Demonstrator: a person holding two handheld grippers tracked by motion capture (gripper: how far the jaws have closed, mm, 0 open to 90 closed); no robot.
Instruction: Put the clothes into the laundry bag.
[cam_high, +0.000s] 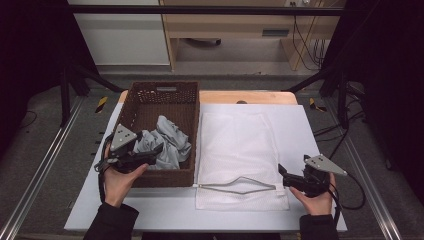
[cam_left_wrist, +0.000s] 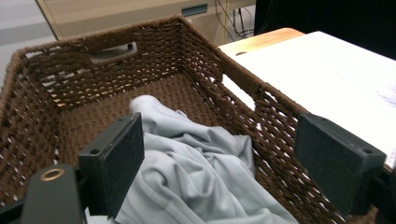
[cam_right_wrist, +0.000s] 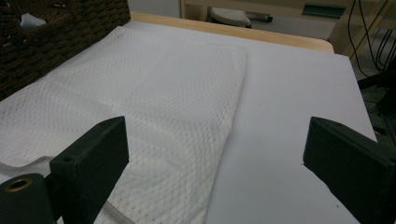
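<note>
White surface (cam_high: 300, 125) carries a brown basket (cam_high: 150, 97); beside it, a mesh bag (cam_high: 240, 150). My left hand-held gripper (cam_high: 152, 156) gapes over grey cloth (cam_high: 167, 142); my right hand-held gripper (cam_high: 282, 176) gapes empty.

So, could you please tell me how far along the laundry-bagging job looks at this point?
Early. Done: the white mesh bag lies flat beside the wicker basket, its near edge gaping open. In hand: the left tongs are open above the grey garment in the basket, gripping nothing. Left: grasping the garment and bagging it; the right tongs wait open by the bag.
</note>
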